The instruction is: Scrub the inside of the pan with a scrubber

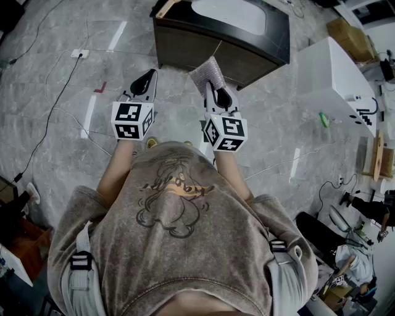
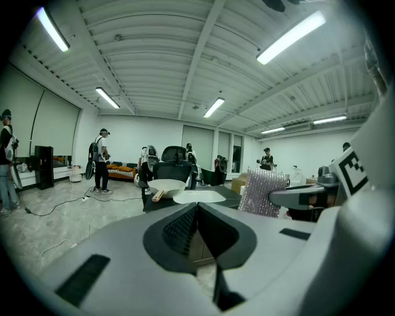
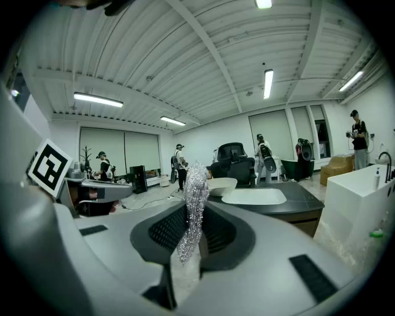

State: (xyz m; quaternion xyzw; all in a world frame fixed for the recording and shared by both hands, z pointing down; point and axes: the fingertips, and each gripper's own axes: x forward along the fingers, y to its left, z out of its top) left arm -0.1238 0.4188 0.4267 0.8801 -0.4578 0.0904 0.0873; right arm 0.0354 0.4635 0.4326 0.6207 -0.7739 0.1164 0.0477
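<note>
Right gripper (image 3: 196, 216): we are pinching the scrubber (image 3: 195, 185) by a thin edge.
Left gripper (image 2: 197, 210): we are holding its jaws together, empty.
Pan (image 3: 221, 184): sitting well ahead of both, on the counter (image 3: 302, 200).
Risk, we are judging: scrubber slipping under pressure; unbraced pan sliding.

A dark table (image 1: 247, 52) stands at twelve o'clock in the head view, on a grey marble floor (image 1: 55, 129). A white basin (image 1: 231, 13) is set into its top. At the table's eleven o'clock corner lies a pale pan (image 2: 168, 187) with a wooden handle. On the floor at ten o'clock lies a white socket block (image 1: 78, 54).
</note>
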